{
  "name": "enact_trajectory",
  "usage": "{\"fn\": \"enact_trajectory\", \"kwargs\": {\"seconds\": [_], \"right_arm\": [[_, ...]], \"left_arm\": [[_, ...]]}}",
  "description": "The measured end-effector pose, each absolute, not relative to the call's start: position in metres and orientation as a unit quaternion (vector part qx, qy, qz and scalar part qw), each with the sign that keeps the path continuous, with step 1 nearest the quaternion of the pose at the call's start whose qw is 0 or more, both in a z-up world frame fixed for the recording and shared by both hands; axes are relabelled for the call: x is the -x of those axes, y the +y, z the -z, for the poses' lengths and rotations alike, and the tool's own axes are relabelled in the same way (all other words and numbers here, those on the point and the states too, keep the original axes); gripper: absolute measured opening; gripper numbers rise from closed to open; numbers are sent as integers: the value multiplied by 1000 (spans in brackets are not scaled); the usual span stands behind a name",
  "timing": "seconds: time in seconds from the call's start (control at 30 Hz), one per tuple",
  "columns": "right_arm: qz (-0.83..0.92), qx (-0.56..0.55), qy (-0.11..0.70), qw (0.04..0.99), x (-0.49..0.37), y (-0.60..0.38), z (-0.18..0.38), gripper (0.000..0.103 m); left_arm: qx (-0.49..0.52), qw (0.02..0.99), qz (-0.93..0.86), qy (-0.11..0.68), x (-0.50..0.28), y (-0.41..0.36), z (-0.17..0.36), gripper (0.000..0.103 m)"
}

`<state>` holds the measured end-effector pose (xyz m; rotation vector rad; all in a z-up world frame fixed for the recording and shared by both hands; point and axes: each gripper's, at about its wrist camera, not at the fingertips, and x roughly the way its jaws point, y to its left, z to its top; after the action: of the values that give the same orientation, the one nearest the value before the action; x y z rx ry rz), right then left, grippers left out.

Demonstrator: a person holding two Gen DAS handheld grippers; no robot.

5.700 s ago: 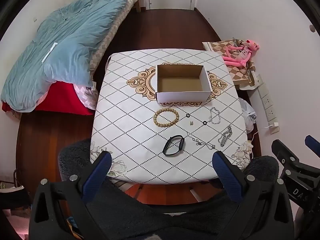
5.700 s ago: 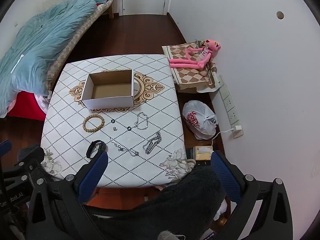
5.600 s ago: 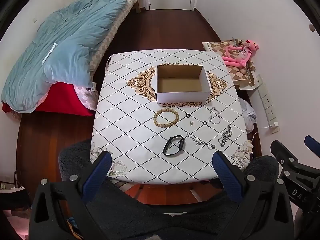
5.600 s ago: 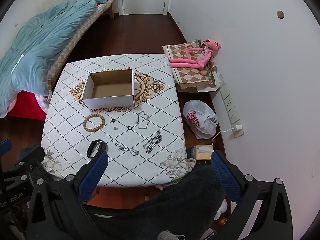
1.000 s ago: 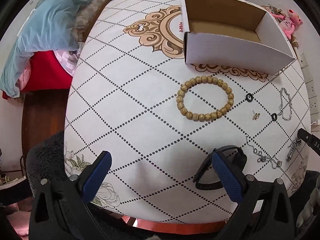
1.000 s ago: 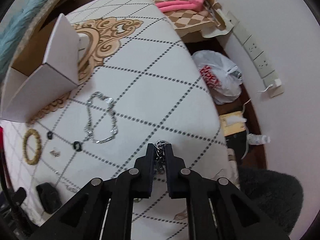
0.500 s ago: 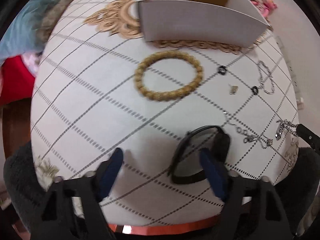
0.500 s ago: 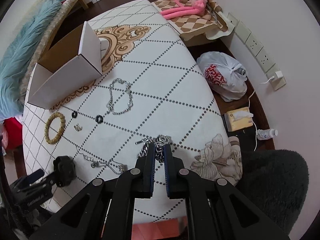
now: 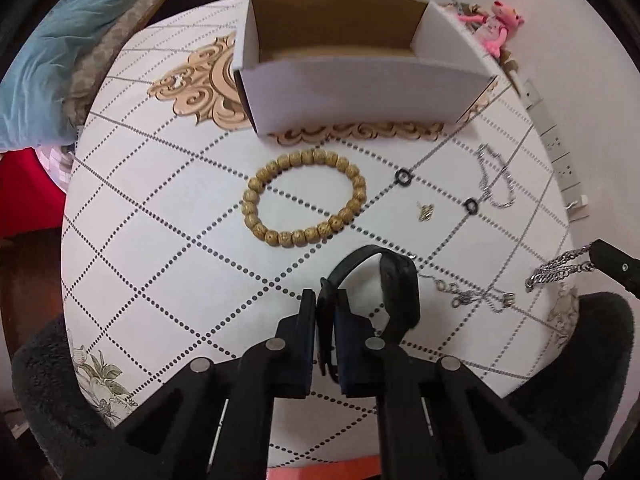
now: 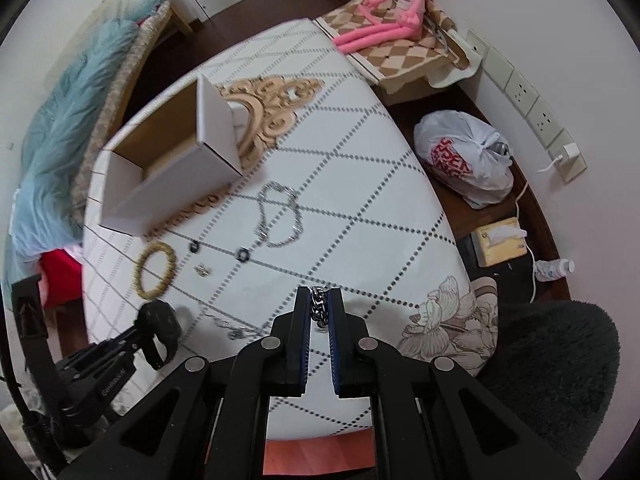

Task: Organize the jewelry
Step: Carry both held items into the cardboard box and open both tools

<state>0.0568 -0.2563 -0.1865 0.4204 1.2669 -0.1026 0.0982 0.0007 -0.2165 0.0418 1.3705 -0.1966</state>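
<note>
Left fingers (image 9: 325, 312) are pinching the black band (image 9: 394, 288); right fingers (image 10: 319, 310) are pinching the chain bracelet (image 10: 319, 305), whose slack could be snagging the box (image 10: 216, 128) rim at eleven o'clock.

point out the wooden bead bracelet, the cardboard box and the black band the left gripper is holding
Bead bracelet (image 9: 256, 196): left wrist view, on the beads of its left arc.
Box (image 9: 360, 92): left wrist view, on its white front wall.
Black band (image 9: 400, 292): left wrist view, on its thick right side.
</note>
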Motion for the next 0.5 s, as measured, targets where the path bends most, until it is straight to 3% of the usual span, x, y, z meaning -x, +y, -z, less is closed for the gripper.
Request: {"fn": "enact_trajectory", "kwargs": {"seconds": [0.3,0.5], "right_arm": [[1,-198,557,807,-75,-243,134,8],[-46,-187,526,828,-117,-224,92,8]], "left_arm": [[5,796,103,597,-94,-12,165,6],[22,819,116,561,-134,-15,122,6]]}}
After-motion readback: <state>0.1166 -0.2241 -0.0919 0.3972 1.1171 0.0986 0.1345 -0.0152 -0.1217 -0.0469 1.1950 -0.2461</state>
